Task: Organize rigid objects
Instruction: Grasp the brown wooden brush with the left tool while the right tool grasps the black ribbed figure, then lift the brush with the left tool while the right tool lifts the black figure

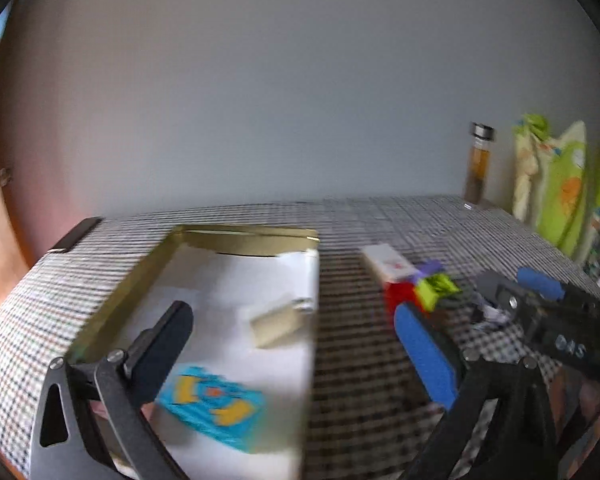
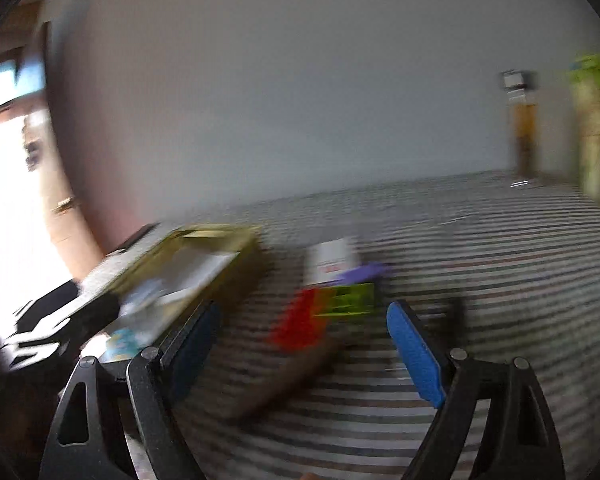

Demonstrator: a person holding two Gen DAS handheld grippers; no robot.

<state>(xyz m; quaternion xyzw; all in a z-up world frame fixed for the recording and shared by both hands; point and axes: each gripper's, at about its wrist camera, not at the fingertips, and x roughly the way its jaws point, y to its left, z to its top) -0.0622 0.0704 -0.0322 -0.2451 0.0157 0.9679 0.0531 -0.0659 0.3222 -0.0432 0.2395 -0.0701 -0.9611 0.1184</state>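
A gold-rimmed open box [image 1: 236,236] with a white lining sits on the checked cloth. Inside lie a blue-and-yellow card pack [image 1: 212,404] and a small beige piece [image 1: 278,322]. My left gripper [image 1: 296,344] hovers open over the box's right side, holding nothing. To the right of the box is a cluster: a white carton [image 1: 386,262], a red block [image 1: 400,300], a yellow-green block [image 1: 436,290] and a purple piece [image 1: 430,268]. My right gripper [image 2: 306,346] is open and empty, just short of the red block [image 2: 300,320] and yellow-green block [image 2: 348,300]. The right wrist view is heavily blurred.
A tall bottle of amber liquid [image 1: 479,164] and green-and-yellow bags [image 1: 560,184] stand at the table's back right by the wall. Something white and crumpled [image 1: 492,312] lies under the right tool. The checked cloth [image 1: 380,360] covers the table; its left edge drops off beside the box.
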